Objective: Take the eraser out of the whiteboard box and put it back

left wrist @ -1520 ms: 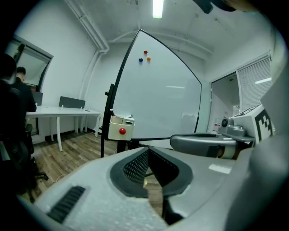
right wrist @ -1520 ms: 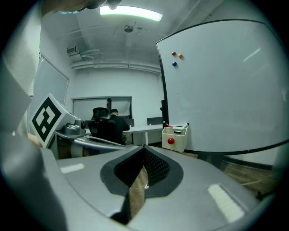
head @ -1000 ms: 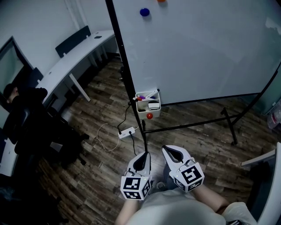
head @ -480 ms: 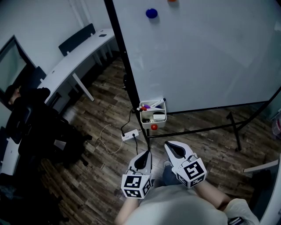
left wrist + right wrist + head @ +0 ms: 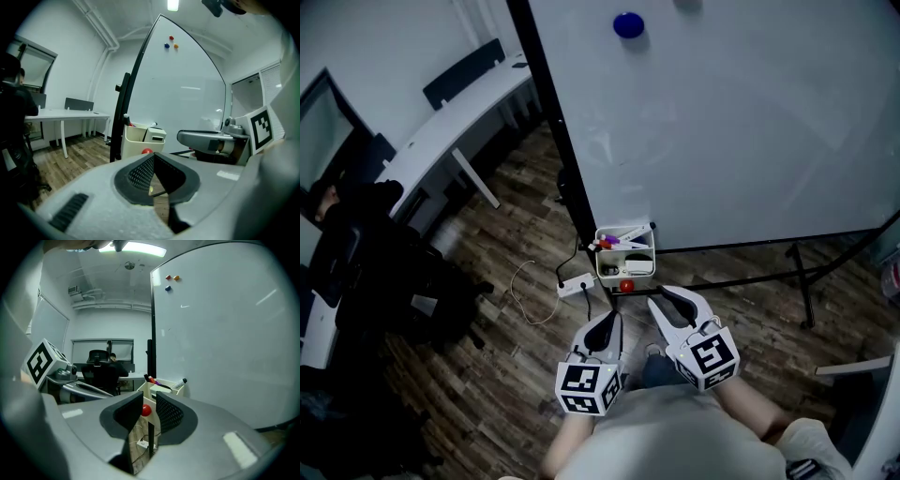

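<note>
grippers (image 5: pixel 607 325) (image 5: pixel 673 301) 2 | box (image 5: pixel 133 143) 1 | eraser (image 5: pixel 155 135) 1 — magnets (image 5: pixel 171 38) (image 5: pixel 167 45) (image 5: pixel 176 46) (image 5: pixel 147 151) 4 (one on box)

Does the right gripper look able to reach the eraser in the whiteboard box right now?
Probably yes. The right gripper, jaws just opening with nothing between them, faces the whiteboard box, and the eraser sticks out of its open top with nothing in the way.

You're in an office, no question: big whiteboard (image 5: pixel 750 122) on a black stand (image 5: pixel 558 141) with a whiteboard box (image 5: pixel 605 267) of markers (image 5: pixel 619 242) hanging off it, a long white desk (image 5: pixel 441 131) along the wall, a dark chair (image 5: pixel 461 77) behind it, wood-plank floor (image 5: pixel 506 253), power strip (image 5: pixel 573 283) on the ground.
</note>
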`<move>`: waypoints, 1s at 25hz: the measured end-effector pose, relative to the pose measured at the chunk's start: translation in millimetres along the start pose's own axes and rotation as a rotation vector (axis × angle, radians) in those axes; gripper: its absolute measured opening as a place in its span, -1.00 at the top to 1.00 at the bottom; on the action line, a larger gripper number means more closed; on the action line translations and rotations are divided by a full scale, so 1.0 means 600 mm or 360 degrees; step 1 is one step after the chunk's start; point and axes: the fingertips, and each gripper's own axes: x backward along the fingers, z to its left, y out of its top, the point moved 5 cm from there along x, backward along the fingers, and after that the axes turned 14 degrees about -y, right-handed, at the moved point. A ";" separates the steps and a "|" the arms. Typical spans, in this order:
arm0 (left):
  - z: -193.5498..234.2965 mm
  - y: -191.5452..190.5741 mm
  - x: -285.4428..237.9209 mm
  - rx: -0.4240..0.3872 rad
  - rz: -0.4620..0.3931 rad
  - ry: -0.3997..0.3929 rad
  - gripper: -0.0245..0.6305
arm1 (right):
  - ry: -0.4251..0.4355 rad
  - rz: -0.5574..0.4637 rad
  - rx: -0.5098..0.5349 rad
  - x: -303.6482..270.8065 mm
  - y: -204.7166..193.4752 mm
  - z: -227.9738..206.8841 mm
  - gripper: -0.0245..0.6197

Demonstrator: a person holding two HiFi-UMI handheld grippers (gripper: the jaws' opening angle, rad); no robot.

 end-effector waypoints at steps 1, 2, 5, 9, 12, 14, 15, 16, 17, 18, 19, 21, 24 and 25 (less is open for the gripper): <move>0.003 0.003 -0.005 -0.0001 -0.0002 0.0005 0.91 | 0.0011 0.0006 0.0016 -0.006 0.000 -0.002 0.62; 0.006 0.006 -0.011 -0.0002 -0.0005 0.0011 0.91 | 0.0025 0.0015 0.0031 -0.013 -0.001 -0.004 0.57; 0.015 0.016 -0.026 0.0001 -0.0014 0.0027 0.91 | 0.0077 0.0038 0.0061 -0.033 -0.001 -0.010 0.45; 0.026 0.028 -0.037 0.0003 -0.0028 0.0054 0.91 | 0.0119 0.0047 0.0092 -0.057 0.003 -0.014 0.33; 0.038 0.036 -0.043 0.0011 -0.0039 0.0085 0.91 | 0.0126 0.0032 0.0120 -0.075 0.013 -0.018 0.22; 0.043 0.039 -0.047 0.0016 -0.0046 0.0106 0.91 | 0.0140 0.0028 0.0143 -0.084 0.015 -0.020 0.16; 0.045 0.040 -0.050 0.0017 -0.0049 0.0115 0.91 | 0.0149 0.0028 0.0155 -0.088 0.015 -0.022 0.15; 0.047 0.041 -0.053 0.0018 -0.0053 0.0124 0.91 | 0.0159 0.0029 0.0164 -0.093 0.014 -0.024 0.14; 0.050 0.043 -0.055 0.0018 -0.0057 0.0131 0.91 | 0.0168 0.0029 0.0171 -0.098 0.013 -0.025 0.14; 0.053 0.046 -0.057 0.0018 -0.0061 0.0138 0.91 | 0.0176 0.0029 0.0177 -0.103 0.013 -0.025 0.14; 0.056 0.048 -0.059 0.0018 -0.0065 0.0143 0.91 | 0.0184 0.0028 0.0185 -0.108 0.012 -0.025 0.13; 0.060 0.052 -0.061 0.0020 -0.0072 0.0154 0.91 | 0.0197 0.0022 0.0208 -0.115 0.011 -0.025 0.13; 0.065 0.055 -0.063 0.0025 -0.0078 0.0178 0.91 | 0.0219 0.0013 0.0238 -0.123 0.009 -0.023 0.13; 0.067 0.056 -0.063 0.0028 -0.0080 0.0186 0.91 | 0.0228 0.0012 0.0245 -0.126 0.009 -0.023 0.13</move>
